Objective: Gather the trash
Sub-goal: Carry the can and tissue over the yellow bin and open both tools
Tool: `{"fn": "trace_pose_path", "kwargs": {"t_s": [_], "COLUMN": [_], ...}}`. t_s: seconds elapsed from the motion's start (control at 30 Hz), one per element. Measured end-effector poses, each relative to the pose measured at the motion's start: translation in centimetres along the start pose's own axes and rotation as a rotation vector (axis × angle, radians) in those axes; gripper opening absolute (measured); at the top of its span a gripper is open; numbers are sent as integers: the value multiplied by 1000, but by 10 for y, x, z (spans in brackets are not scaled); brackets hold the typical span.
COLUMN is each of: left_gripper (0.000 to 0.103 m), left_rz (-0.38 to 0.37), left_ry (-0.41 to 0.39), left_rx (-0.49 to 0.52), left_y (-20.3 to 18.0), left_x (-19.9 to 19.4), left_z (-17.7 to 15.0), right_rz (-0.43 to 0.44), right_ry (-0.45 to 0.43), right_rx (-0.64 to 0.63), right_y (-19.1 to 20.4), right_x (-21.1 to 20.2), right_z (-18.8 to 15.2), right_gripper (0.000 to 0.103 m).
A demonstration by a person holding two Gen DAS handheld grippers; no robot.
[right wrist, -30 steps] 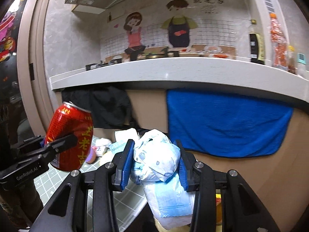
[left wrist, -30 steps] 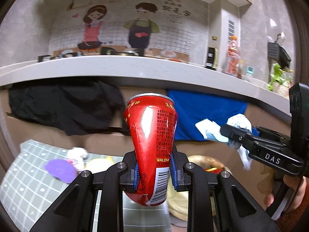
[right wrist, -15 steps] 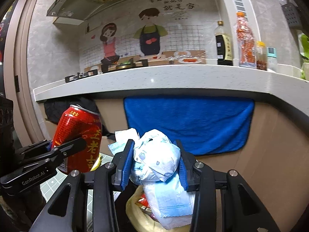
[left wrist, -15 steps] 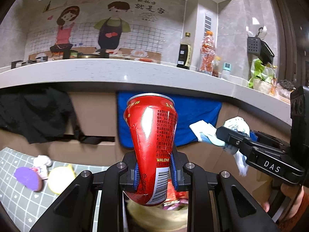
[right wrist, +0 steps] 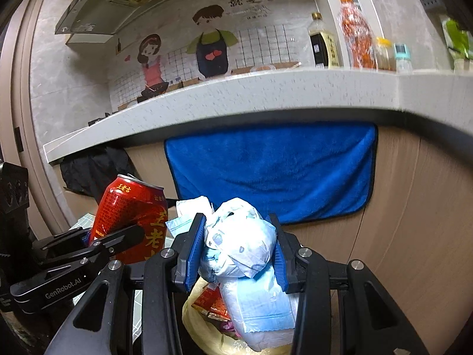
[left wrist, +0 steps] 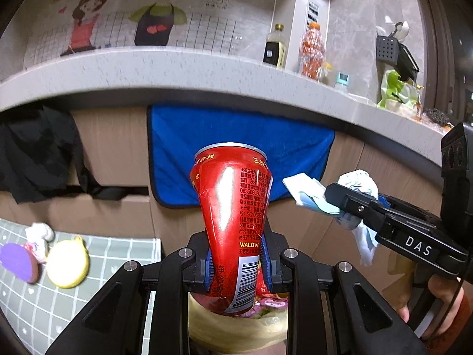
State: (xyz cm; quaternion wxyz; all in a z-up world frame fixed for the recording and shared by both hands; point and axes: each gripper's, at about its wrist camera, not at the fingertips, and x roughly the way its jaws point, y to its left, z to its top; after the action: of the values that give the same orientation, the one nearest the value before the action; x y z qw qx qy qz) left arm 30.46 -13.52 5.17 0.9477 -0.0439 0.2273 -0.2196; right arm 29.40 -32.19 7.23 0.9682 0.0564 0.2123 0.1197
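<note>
Since the earlier frames both claws have swung rightward along the cabinet front: the blue towel [left wrist: 236, 153] now sits centred behind them, and the yellow-lined bin [right wrist: 207, 325] lies directly below.

Left of the bin: toys on the checked mat [left wrist: 35, 295], untouched.

Left claw [left wrist: 236, 263]: narrow gap, pads clamped low on the dented red can [left wrist: 233, 207], which stands upright above the bin mouth. Risk: the grip sits near the can's base, so the top-heavy can may tip on release and fall outside the rim.

Right claw [right wrist: 236, 248]: roughly half open, clamped on a crumpled wad of tissue and blue paper [right wrist: 242, 236], over the bin's right half. Risk: loose sheets hanging below may snag on the pads or drift past the rim; the claws are close together and could collide.
</note>
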Motion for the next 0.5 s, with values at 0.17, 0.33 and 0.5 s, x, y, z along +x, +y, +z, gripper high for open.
{"fn": "trace_pose_path", "kwargs": {"t_s": [0.17, 0.33, 0.5], "left_gripper": [26, 26, 26], "left_rz": [-46, -83, -119], "left_ry": [71, 195, 294], "left_rx": [-54, -138, -168], "left_y": [11, 26, 31], "left_x": [36, 84, 127], "left_z": [-19, -46, -70], "right_rz": [17, 34, 29], "right_ry": [52, 144, 224], "right_rx": [56, 159, 234], "right_y": [-16, -40, -60], "right_x": [29, 70, 104], "right_z": [-17, -46, -76], "right_gripper": [38, 38, 38]}}
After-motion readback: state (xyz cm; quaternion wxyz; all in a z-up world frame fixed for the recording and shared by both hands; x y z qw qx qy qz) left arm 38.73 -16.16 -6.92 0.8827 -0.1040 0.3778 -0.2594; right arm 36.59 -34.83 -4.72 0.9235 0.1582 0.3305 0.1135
